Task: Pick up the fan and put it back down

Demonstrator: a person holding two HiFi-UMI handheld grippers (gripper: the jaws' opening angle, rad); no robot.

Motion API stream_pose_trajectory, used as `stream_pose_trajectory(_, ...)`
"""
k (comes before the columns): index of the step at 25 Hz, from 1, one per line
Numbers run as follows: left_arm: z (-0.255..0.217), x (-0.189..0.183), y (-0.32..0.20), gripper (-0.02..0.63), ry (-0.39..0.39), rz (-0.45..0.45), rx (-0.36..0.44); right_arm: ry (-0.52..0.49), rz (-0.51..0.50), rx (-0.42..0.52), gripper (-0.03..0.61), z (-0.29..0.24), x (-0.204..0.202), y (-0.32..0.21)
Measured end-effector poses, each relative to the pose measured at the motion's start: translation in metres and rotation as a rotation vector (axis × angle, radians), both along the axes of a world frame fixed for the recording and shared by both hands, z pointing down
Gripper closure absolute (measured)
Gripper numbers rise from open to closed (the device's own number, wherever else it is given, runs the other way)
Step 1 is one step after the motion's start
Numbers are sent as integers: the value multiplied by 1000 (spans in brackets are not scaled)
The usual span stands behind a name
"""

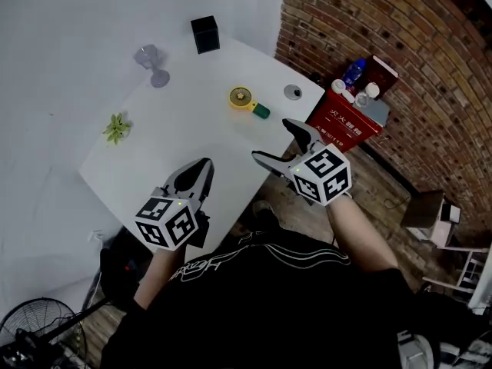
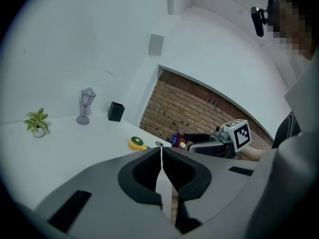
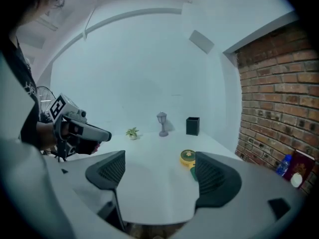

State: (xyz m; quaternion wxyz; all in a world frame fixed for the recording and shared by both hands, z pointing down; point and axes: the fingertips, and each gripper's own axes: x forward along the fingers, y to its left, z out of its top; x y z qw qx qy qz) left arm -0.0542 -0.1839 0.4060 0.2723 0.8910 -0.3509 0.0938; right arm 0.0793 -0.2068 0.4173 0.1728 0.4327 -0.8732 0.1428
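Note:
A small yellow fan (image 1: 241,97) with a green handle (image 1: 260,111) lies flat on the white table (image 1: 184,129), toward its right side. It also shows in the left gripper view as the fan (image 2: 135,143) and in the right gripper view as the fan (image 3: 188,157), just left of the right jaw. My right gripper (image 1: 278,146) is open over the table's near right edge, a short way from the fan. My left gripper (image 1: 201,171) is shut and empty at the near edge. Neither gripper touches the fan.
A black box (image 1: 205,34), a small grey lamp (image 1: 153,65) and a little green plant (image 1: 117,127) stand along the far side. A round grey disc (image 1: 293,92) lies near the right corner. A red crate (image 1: 346,119) with bottles stands on the floor by the brick wall (image 1: 400,44).

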Motion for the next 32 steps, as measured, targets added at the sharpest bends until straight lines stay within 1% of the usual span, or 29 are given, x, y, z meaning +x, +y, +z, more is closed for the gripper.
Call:
stream_pose_trajectory(8,19,10,-42,578,-22,-78,-35,54,-40,-72,153,50,16,-66)
stream_pose_trajectory(14,29,6,-70,578,-43,-151,-51,82,-90,-110,155,82,14,-105)
stream_pose_trajectory(22,44,2,-93,578,-65,-247,-70,147,-171,-161,160,125,12,-140)
stream_pose_trajectory(27,55,-2,-99,578,-59,-297,-87,176,-182,-201,168,152,11,-156)
stream_pose_trajectory(29,58,-4,-102,578,-53,-311,-87,185,-185,-210,194,159,10,-160)
stream_pose_trajectory(32,62,-5,-107,578,-44,-328,-89,211,-192,-219,203,167,10,-164)
